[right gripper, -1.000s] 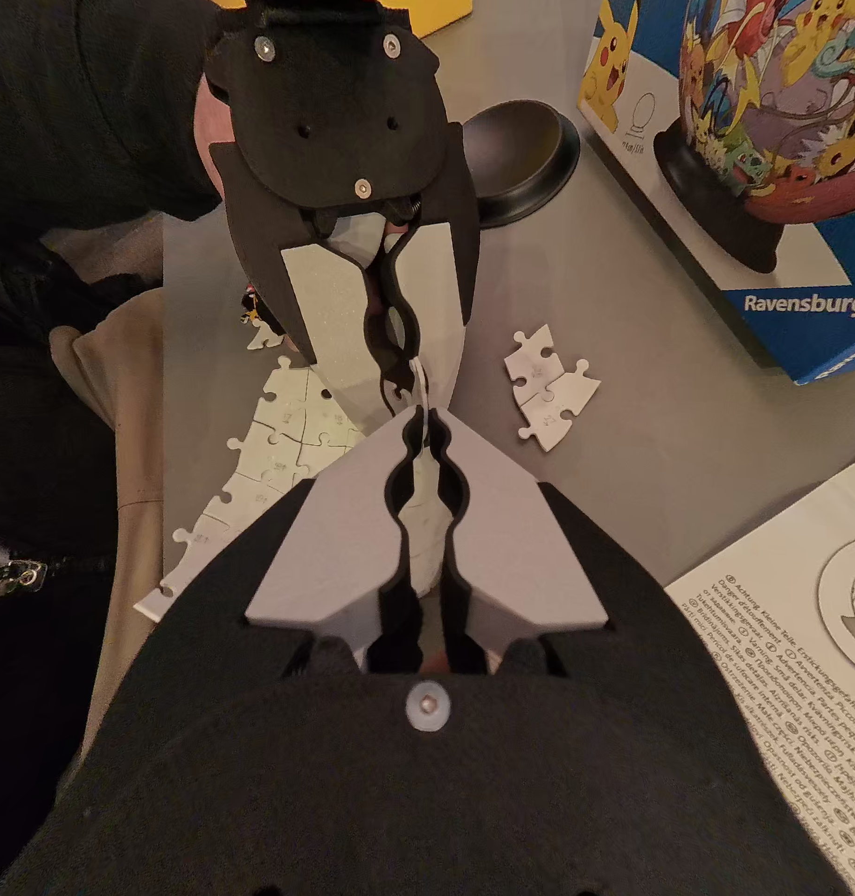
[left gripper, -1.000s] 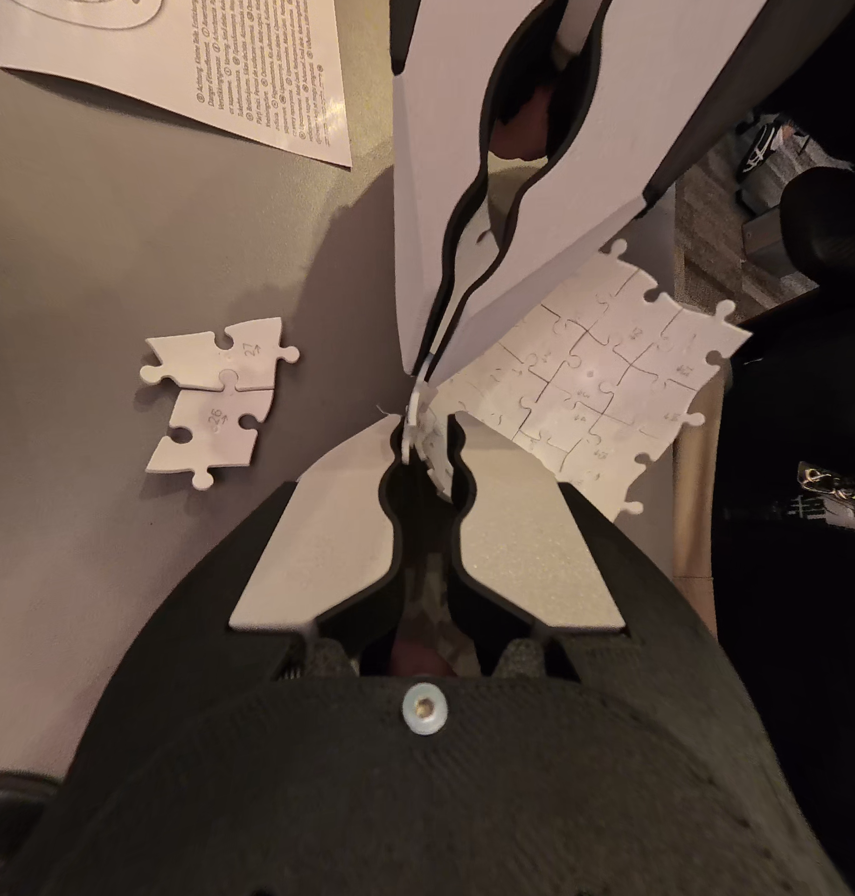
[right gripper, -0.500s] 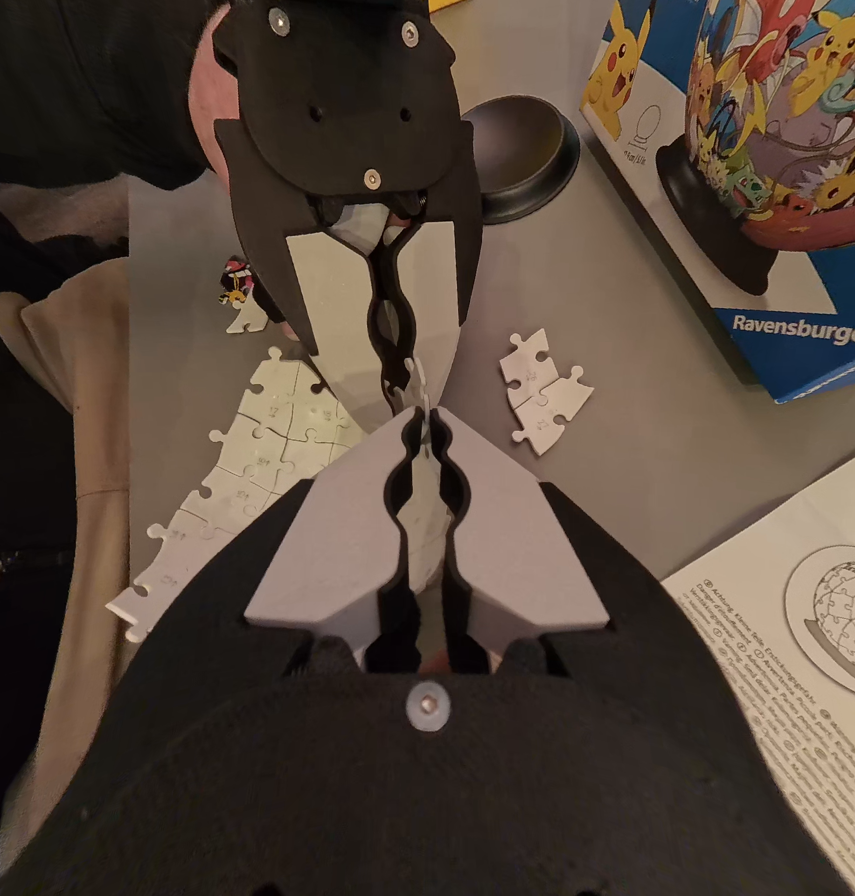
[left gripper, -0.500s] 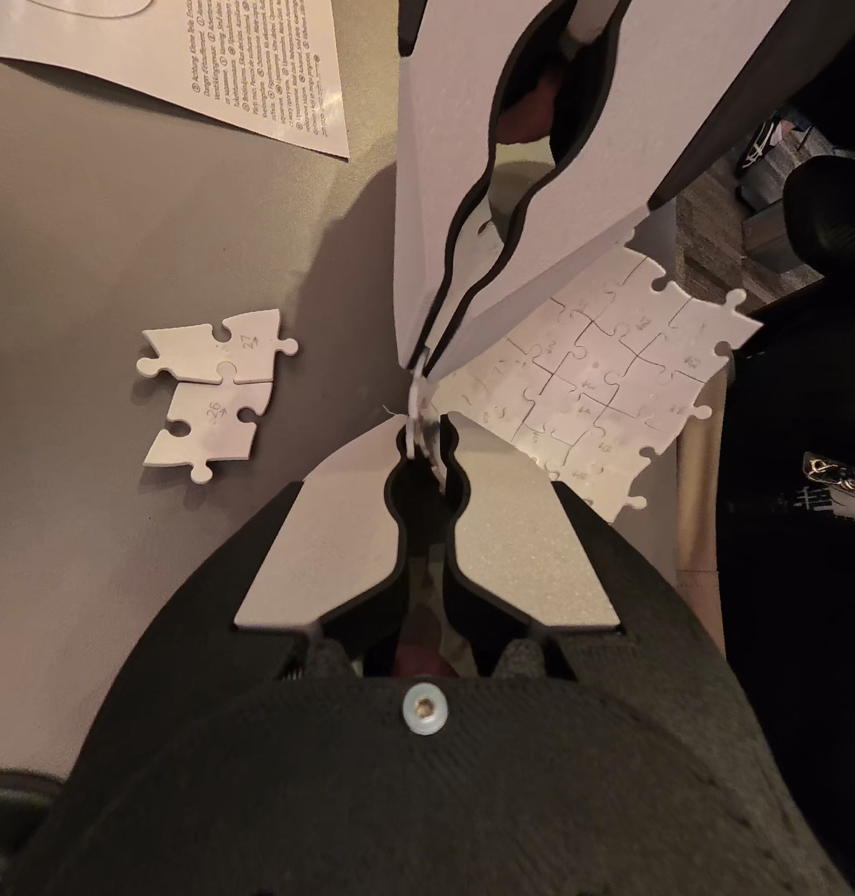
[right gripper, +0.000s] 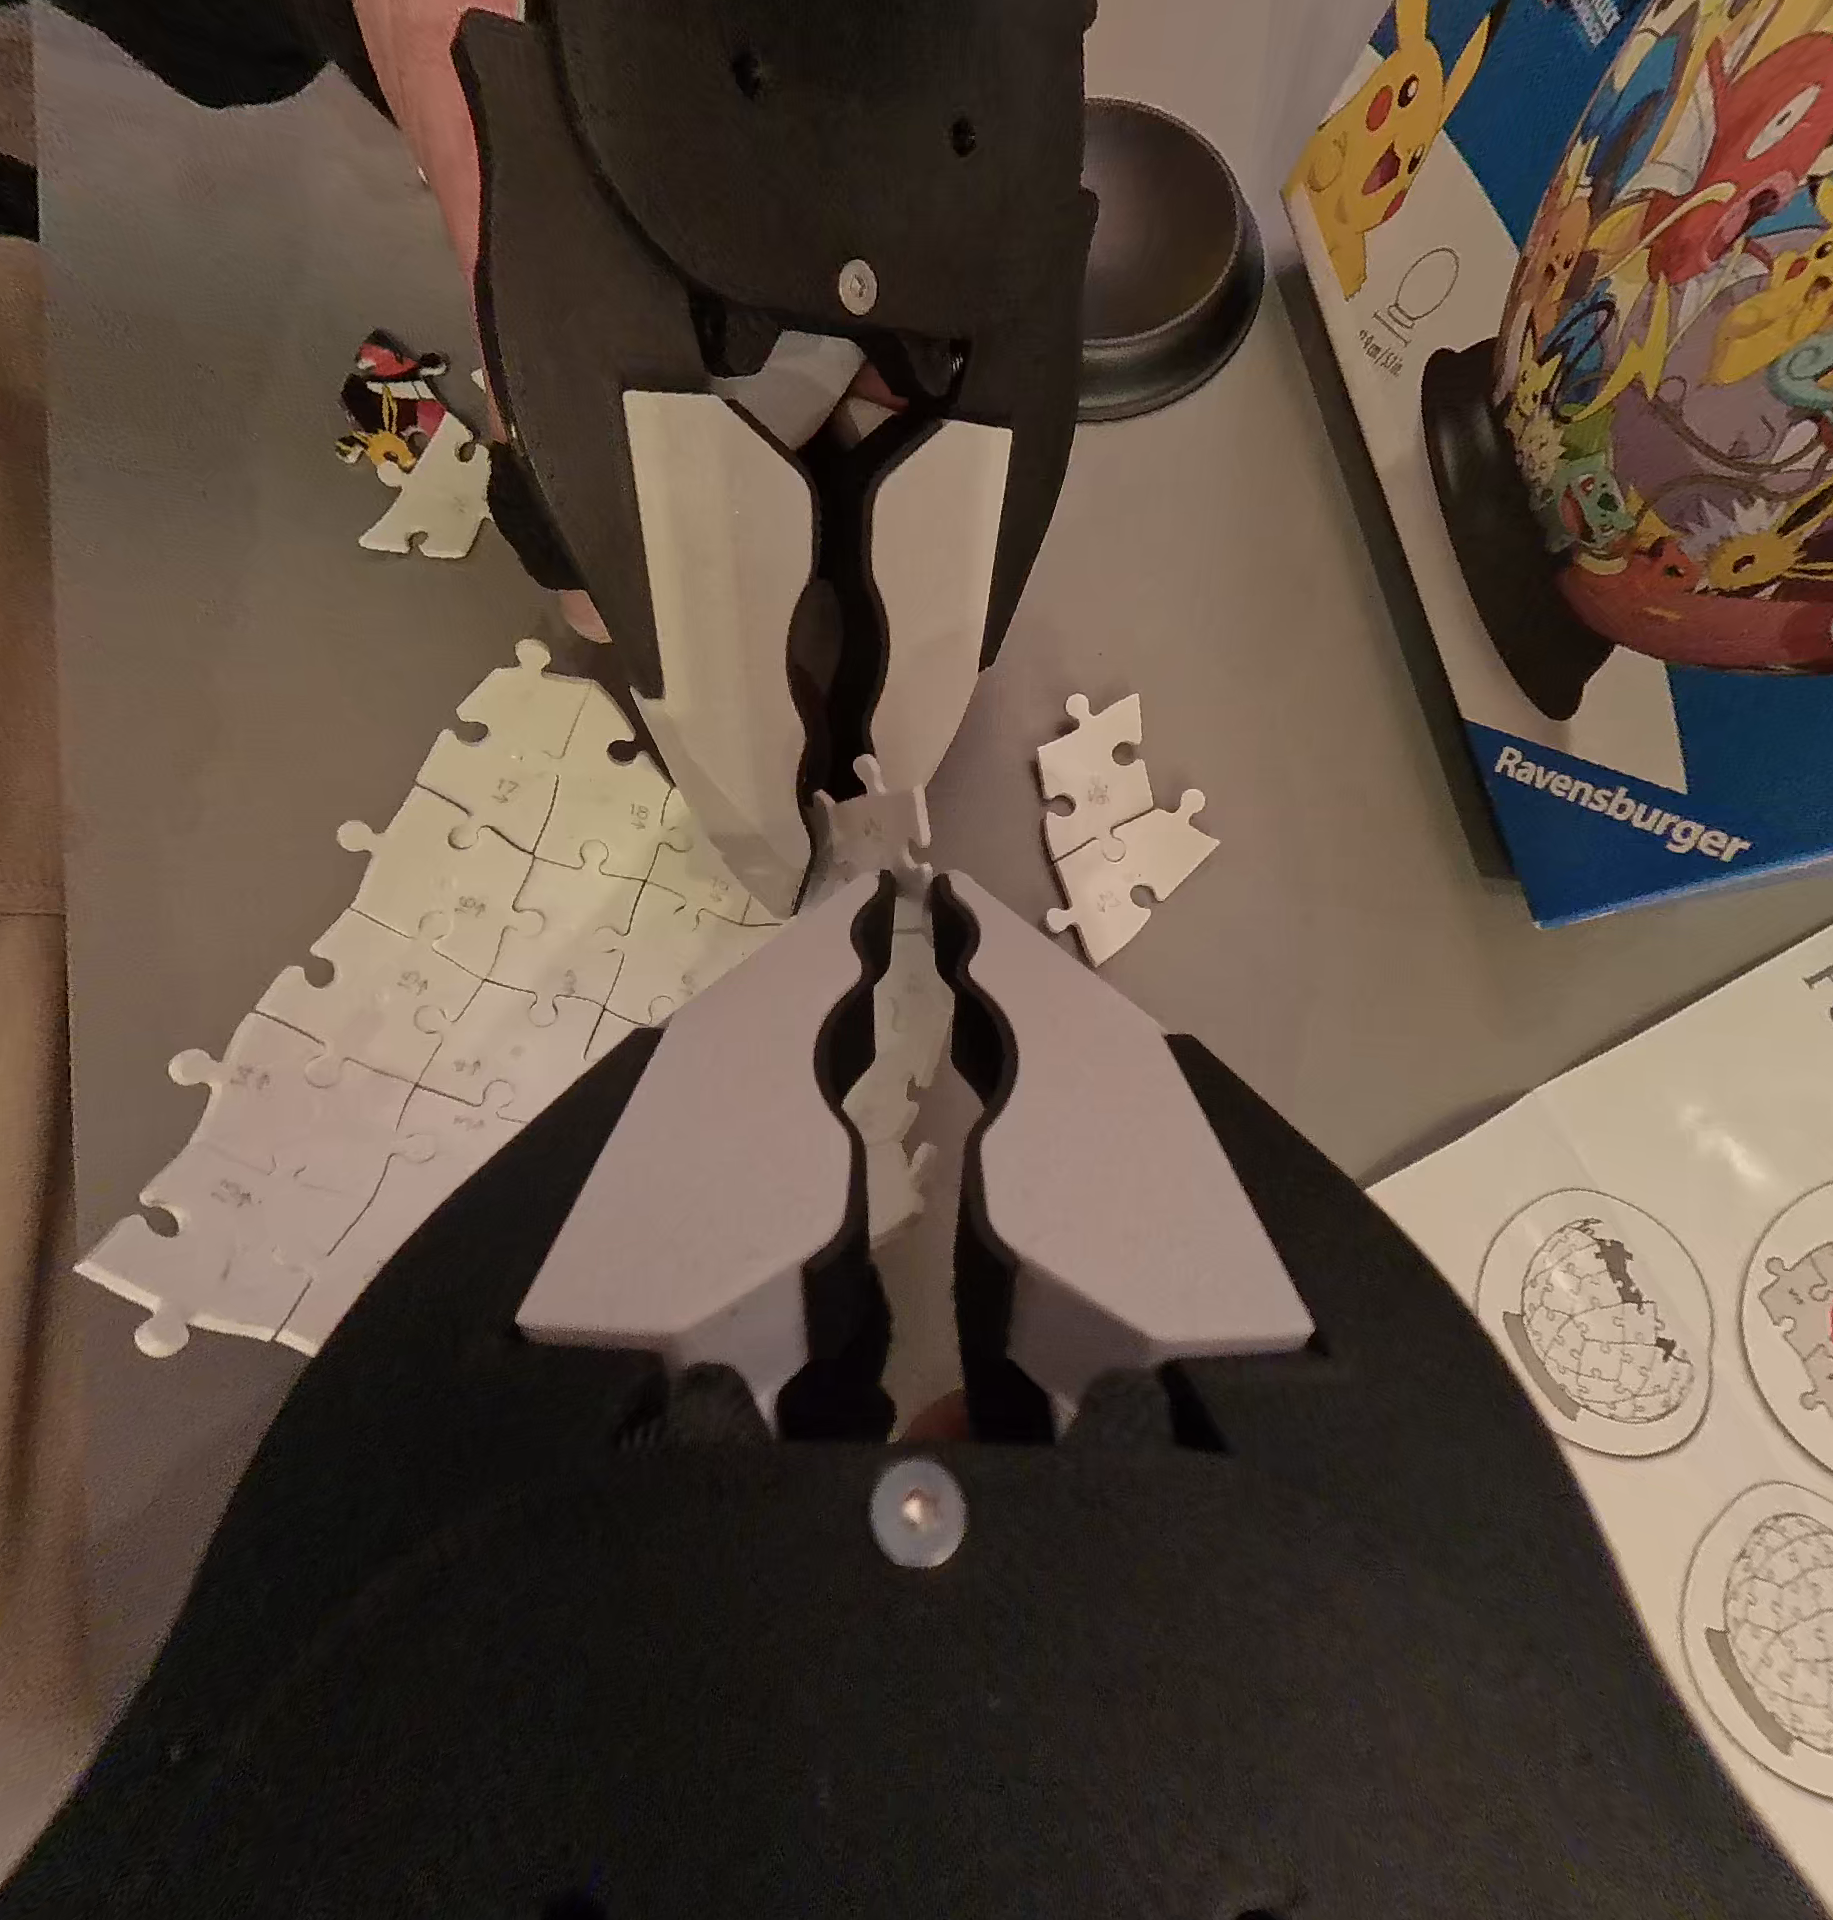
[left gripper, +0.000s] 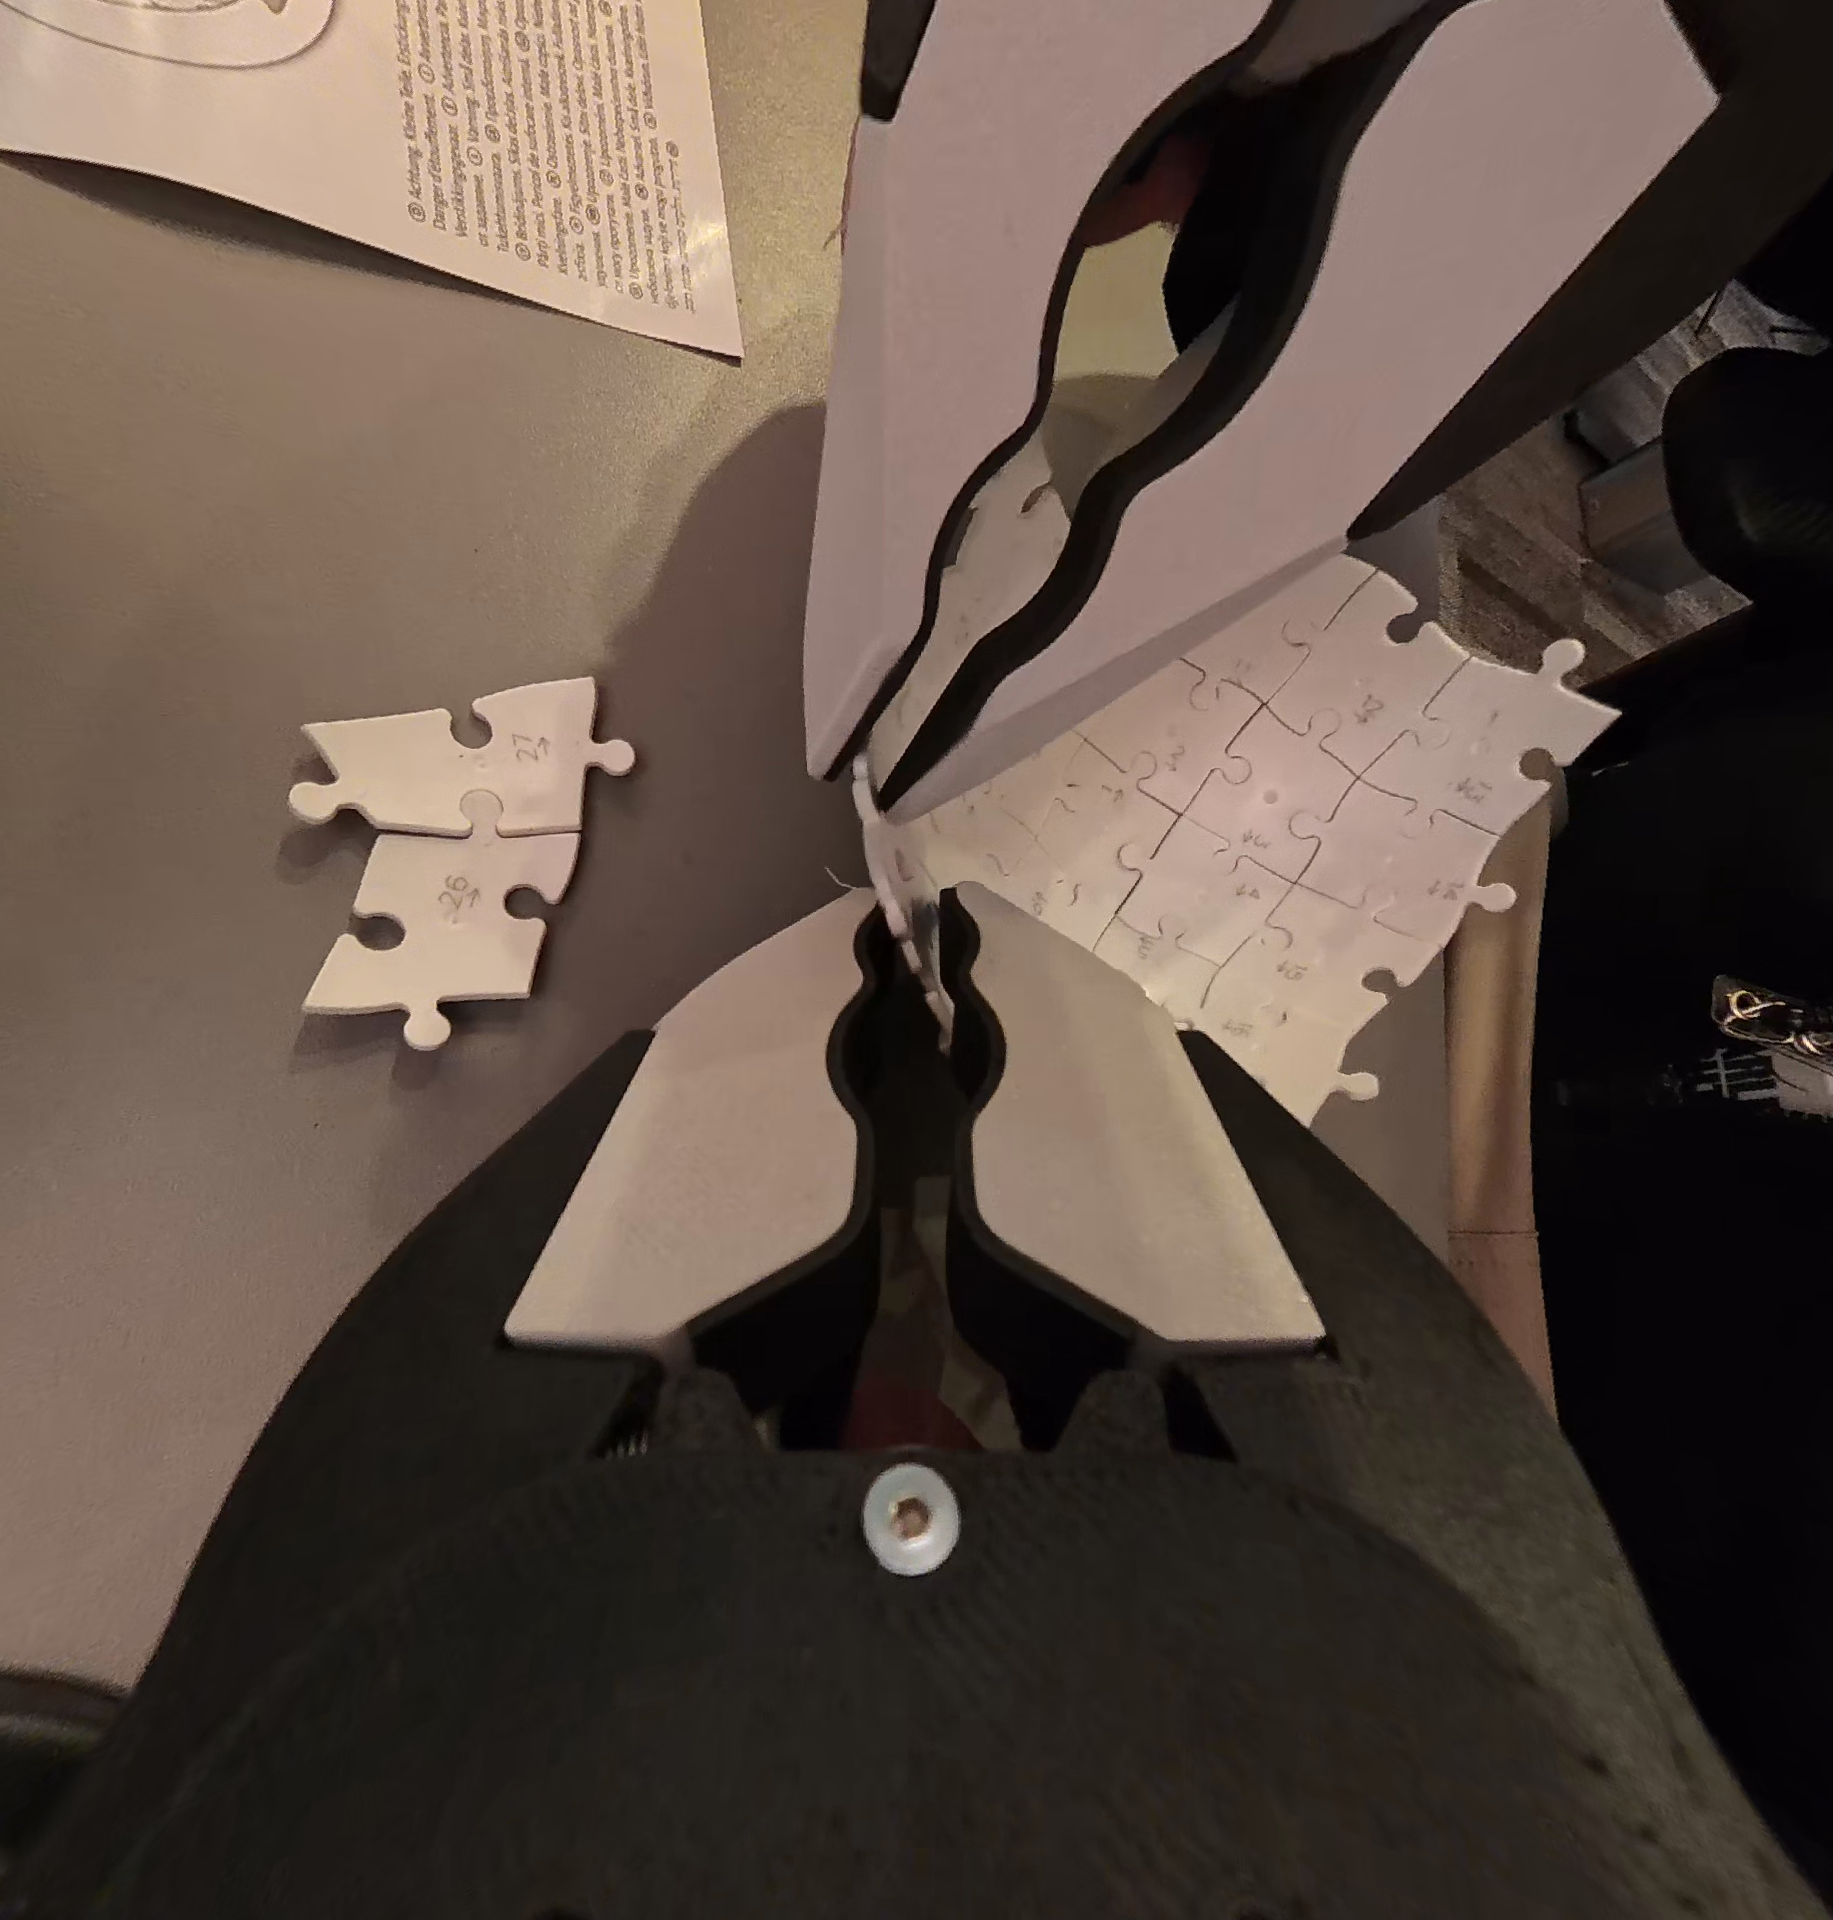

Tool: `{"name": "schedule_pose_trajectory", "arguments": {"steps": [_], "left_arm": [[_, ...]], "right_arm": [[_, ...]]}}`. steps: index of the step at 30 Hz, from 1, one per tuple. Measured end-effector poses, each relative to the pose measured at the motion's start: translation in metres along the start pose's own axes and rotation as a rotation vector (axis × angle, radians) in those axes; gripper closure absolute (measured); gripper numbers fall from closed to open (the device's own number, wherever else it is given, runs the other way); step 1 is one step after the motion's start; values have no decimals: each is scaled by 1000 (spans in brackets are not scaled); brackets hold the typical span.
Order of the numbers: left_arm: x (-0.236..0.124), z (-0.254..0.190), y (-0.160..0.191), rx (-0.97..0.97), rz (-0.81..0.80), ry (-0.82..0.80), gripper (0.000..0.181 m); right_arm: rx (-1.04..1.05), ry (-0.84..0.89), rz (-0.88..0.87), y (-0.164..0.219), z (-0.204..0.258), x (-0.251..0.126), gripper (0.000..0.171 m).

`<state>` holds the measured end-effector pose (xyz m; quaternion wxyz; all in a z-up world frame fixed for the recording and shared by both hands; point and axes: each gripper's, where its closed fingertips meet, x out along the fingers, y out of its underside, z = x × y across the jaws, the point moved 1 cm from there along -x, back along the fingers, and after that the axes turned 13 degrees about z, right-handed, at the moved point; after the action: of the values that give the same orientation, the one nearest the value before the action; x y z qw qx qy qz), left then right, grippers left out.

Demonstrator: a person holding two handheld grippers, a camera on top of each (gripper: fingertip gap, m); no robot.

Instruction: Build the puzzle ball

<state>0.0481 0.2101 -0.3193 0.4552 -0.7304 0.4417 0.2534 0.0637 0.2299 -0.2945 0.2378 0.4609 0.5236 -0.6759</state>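
My left gripper [left gripper: 907, 914] is shut on a small white puzzle piece [left gripper: 891, 873], seen edge-on. My right gripper [right gripper: 907, 883] pinches the same piece [right gripper: 876, 821] by its near edge, so the two grippers meet tip to tip above the grey table. The right gripper comes down from the top of the left wrist view [left gripper: 870, 774]. The left gripper hangs from the top of the right wrist view [right gripper: 829, 810]. A joined sheet of several white pieces [left gripper: 1307, 831] lies face down under the grippers and also shows in the right wrist view [right gripper: 424, 1039]. Two joined pieces [left gripper: 455, 842] lie apart from it [right gripper: 1120, 831].
The puzzle box [right gripper: 1618, 468] and a black round stand [right gripper: 1161, 281] sit at the back right. An instruction sheet [right gripper: 1670, 1403] lies at the front right. A coloured piece [right gripper: 392, 405] and a white piece [right gripper: 434, 509] lie at the back left. The table edge [left gripper: 1452, 1039] runs beside the sheet. The grippers are tip to tip, or close to it.
The two grippers have drawn closer together. The held piece has turned from edge-on to face-on in the right wrist view. The pieces on the table have not moved.
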Motion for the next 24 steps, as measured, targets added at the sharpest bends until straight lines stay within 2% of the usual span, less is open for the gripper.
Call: {"name": "schedule_pose_trajectory", "arguments": {"steps": [19,24], "left_arm": [[-3,0,-2,-31,-20,18,176],[-5,-1,-2,-40,-31,33,165]], "right_arm": [[-10,51,-22,0,0,-3,165],[-4,58,-21,1,-1,0,167]]}}
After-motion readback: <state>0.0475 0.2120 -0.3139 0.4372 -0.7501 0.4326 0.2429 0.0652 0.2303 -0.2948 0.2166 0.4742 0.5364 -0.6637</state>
